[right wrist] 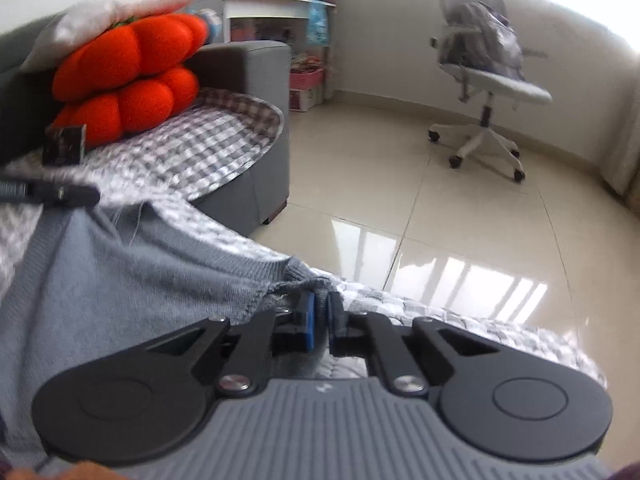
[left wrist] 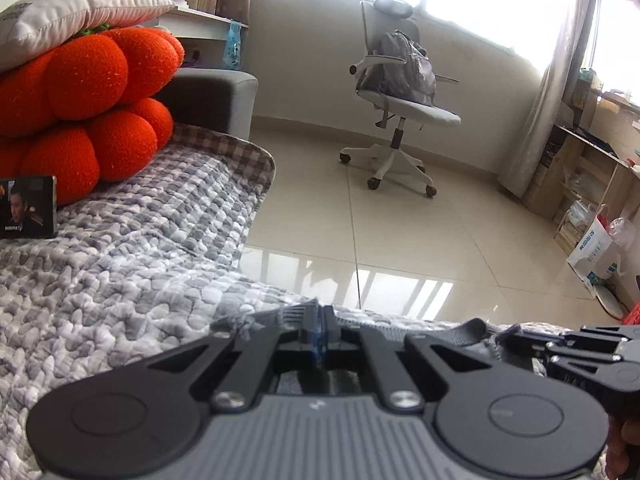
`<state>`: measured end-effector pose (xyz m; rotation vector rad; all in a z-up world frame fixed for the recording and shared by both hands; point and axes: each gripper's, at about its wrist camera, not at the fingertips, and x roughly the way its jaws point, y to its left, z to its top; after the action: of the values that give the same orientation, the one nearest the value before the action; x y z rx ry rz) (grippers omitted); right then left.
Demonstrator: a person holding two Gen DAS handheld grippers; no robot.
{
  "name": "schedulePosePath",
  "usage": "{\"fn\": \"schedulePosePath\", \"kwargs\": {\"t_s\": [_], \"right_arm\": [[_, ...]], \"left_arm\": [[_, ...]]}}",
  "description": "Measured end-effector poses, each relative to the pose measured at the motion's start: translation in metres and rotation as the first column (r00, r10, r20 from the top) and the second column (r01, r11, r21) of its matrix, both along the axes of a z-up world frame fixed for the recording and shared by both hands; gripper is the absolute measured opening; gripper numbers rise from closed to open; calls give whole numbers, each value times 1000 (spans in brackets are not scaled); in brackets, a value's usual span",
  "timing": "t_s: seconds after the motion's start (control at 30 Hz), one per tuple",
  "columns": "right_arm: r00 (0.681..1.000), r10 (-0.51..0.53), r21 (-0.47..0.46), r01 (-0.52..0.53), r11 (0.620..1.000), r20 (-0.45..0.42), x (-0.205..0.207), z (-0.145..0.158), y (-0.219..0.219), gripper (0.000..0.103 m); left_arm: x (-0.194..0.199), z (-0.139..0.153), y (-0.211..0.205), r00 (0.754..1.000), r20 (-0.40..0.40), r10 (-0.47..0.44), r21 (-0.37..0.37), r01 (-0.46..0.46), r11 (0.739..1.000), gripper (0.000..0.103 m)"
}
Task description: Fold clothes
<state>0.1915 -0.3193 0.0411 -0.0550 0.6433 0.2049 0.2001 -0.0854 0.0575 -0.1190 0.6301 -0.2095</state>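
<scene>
Grey sofa [right wrist: 256,184] under checked blanket [left wrist: 132,264]: orange cushions [left wrist: 88,120], grey-blue sweater [right wrist: 120,280].

Blue-grey sweater [right wrist: 132,280], grey checked blanket [left wrist: 132,272], orange cushions [left wrist: 92,112]

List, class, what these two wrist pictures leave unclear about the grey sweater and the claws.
- Grey sweater: its full shape; right wrist view, cut by the left edge and blurred.
- Left claw: how much fabric it pinches; left wrist view, hidden by its own fingers.
- Right claw: whether the pads bite the hem; right wrist view, blurred.
</scene>
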Motion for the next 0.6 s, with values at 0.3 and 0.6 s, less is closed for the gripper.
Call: {"fn": "schedulePosePath", "kwargs": {"t_s": [0.3,0.6], "right_arm": [[990,-128,20,130,991,-50,17,-10,-9,2],[989,-149,-39,150,988,15,-6,-4,6,14]], "left_arm": [[22,-4,-11,997,-18,72,22,-71,997,0],[18,-18,11,992,-123,40,-18,-43,999,3]]}}
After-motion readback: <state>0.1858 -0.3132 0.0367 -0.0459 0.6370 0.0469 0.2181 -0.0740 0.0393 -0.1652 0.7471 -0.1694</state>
